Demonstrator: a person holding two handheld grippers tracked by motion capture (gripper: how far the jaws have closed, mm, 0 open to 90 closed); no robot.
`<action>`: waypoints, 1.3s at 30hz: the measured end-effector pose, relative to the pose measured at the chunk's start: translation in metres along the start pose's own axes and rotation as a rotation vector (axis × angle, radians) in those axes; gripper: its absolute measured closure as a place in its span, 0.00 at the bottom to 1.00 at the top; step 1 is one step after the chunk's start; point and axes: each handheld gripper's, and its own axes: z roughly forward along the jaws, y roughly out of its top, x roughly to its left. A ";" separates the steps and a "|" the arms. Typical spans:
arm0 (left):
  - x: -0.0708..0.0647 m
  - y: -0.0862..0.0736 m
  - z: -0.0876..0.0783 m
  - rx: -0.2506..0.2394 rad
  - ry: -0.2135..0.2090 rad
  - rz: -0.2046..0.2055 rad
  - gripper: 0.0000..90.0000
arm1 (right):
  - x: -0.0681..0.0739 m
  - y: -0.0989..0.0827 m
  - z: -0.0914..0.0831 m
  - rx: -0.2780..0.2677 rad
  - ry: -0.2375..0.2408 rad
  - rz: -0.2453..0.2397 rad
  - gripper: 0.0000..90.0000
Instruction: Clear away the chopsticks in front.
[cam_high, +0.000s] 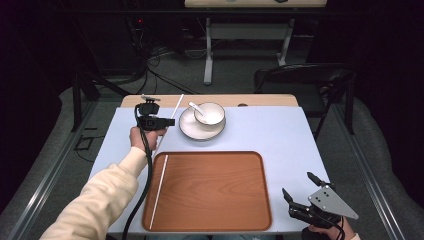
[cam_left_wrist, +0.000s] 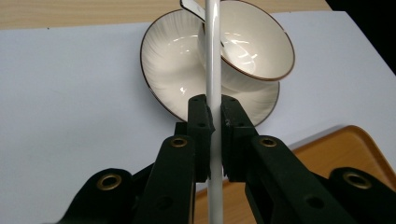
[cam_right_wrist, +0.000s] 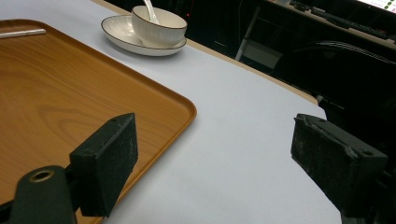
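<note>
My left gripper (cam_high: 170, 121) (cam_left_wrist: 214, 105) is shut on a thin white chopstick (cam_high: 176, 107) (cam_left_wrist: 213, 51), held slanted above the table's left side, just left of the dishes. A second white chopstick (cam_high: 159, 192) (cam_right_wrist: 21, 33) lies along the left edge of the wooden tray (cam_high: 240, 200) (cam_right_wrist: 70, 93). A white bowl (cam_high: 210, 113) (cam_left_wrist: 254, 42) (cam_right_wrist: 159, 25) with a white spoon (cam_high: 195, 106) (cam_right_wrist: 150, 10) stands on a brown-rimmed plate (cam_high: 192, 131) (cam_left_wrist: 168, 60) (cam_right_wrist: 116, 28) beyond the tray. My right gripper (cam_high: 297, 184) (cam_right_wrist: 215, 149) hovers open off the tray's near right corner, nothing between its pads.
A pale blue cover (cam_high: 280, 135) (cam_right_wrist: 233, 107) lies over the table, with a wooden strip (cam_high: 265, 100) bare at the far edge. A black chair (cam_high: 305, 80) stands behind the far right corner. Another table's legs (cam_high: 207, 55) stand farther back.
</note>
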 end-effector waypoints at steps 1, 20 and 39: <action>-0.001 -0.003 -0.003 -0.003 -0.007 -0.001 0.94 | 0.000 0.000 0.000 -0.001 0.000 0.000 0.16; -0.008 -0.078 -0.036 -0.048 -0.066 -0.054 0.94 | 0.000 0.000 0.000 0.002 -0.001 -0.001 0.16; 0.005 -0.148 -0.041 -0.016 -0.023 -0.160 0.94 | 0.000 0.000 0.001 0.003 -0.003 -0.004 0.16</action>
